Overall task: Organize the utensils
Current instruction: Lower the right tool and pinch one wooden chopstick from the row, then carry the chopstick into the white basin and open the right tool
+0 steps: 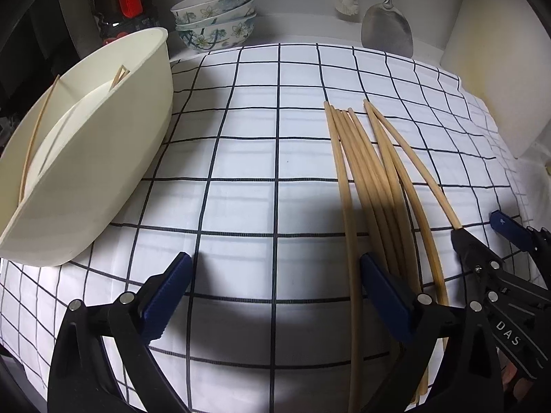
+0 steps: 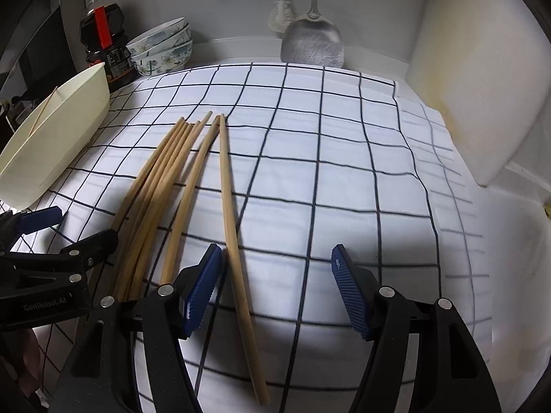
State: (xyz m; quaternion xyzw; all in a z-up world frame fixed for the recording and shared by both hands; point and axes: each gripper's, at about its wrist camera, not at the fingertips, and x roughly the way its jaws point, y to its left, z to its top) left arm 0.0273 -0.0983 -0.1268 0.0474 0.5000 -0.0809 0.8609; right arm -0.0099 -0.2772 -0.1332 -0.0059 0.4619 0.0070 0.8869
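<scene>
Checked cloth (image 1: 241, 179) covers counter. Cream holder (image 1: 103, 158) far left, chopstick inside. Chopsticks (image 2: 165, 192) bundled centre on cloth. Left gripper (image 1: 275, 292) fingers apart, "GenRobot.AI" legible. Right gripper (image 2: 275, 292) fingers apart around one chopstick (image 2: 234, 234), "DAS" legible.

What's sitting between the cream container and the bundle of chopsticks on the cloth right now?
Nothing: only bare checked cloth lies between the cream container and the chopsticks. Both wrist views show it, the left one best.
</scene>
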